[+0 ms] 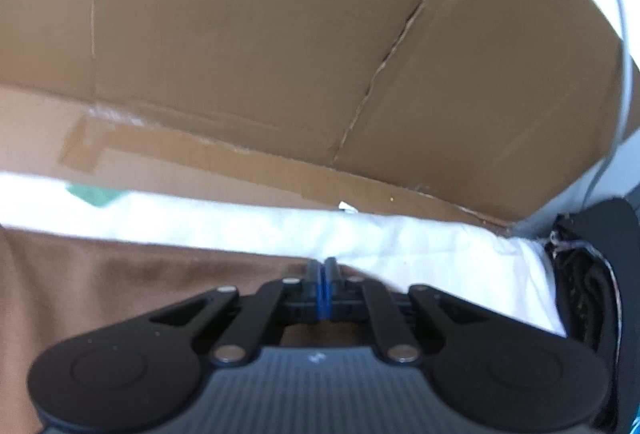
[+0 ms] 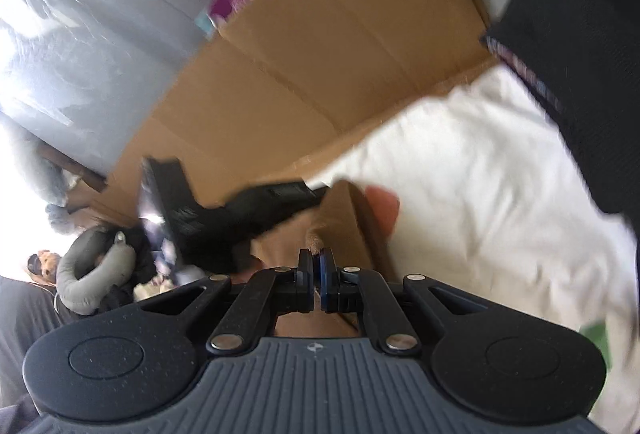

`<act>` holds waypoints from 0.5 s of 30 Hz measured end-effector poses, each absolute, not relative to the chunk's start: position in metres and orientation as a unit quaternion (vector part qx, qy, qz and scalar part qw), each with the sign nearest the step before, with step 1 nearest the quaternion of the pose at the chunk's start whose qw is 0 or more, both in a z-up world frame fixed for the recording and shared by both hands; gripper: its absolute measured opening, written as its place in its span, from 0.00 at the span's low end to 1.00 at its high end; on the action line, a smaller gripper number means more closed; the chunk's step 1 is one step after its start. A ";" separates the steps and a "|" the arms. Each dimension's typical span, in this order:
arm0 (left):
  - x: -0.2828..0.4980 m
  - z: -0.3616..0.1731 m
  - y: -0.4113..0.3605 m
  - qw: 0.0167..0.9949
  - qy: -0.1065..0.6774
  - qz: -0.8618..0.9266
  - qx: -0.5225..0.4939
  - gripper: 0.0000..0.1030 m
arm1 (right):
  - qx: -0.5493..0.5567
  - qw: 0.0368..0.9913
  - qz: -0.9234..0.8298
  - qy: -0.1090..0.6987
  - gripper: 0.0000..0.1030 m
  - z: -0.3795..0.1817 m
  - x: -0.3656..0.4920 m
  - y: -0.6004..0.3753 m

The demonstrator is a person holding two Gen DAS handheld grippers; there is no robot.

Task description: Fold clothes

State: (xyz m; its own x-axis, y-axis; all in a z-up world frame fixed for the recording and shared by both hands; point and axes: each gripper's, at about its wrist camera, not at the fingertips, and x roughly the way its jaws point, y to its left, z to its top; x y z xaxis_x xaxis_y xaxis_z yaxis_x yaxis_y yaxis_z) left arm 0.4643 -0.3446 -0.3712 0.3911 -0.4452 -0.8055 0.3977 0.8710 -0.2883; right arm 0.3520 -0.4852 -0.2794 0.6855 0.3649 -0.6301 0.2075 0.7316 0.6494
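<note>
A brown garment (image 1: 100,294) lies on white bedding (image 1: 440,254) and fills the lower left of the left wrist view. My left gripper (image 1: 324,268) is shut at the garment's far edge, where the cloth rises to its tips. In the right wrist view, my right gripper (image 2: 316,260) is shut with a fold of the brown garment (image 2: 320,230) pinched up between its tips. Just beyond it is a blurred black device (image 2: 240,210), apparently the other gripper. A person's fingertip (image 2: 382,206) shows beside the cloth.
A flattened cardboard sheet (image 1: 240,54) borders the white bedding (image 2: 480,174) on the far side. A black sleeve (image 2: 580,54) crosses the upper right. A grey neck pillow (image 2: 88,274) and clutter sit at the left, a dark bundle (image 1: 592,294) at the bed's right, and green cloth (image 1: 92,194) at the far left.
</note>
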 end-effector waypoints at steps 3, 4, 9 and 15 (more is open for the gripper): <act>0.461 -0.355 -0.331 0.827 0.504 -0.245 -0.025 0.20 | 0.337 0.848 0.053 0.405 0.00 -0.273 0.356 -0.470; 0.460 -0.350 -0.325 0.824 0.510 -0.245 -0.031 0.24 | 0.328 0.851 0.053 0.407 0.00 -0.269 0.357 -0.466; 0.445 -0.323 -0.285 0.816 0.525 -0.238 -0.054 0.32 | 0.310 0.851 0.062 0.420 0.00 -0.253 0.364 -0.448; 0.433 -0.294 -0.223 0.819 0.536 -0.200 -0.048 0.34 | 0.325 0.840 0.059 0.430 0.01 -0.234 0.374 -0.426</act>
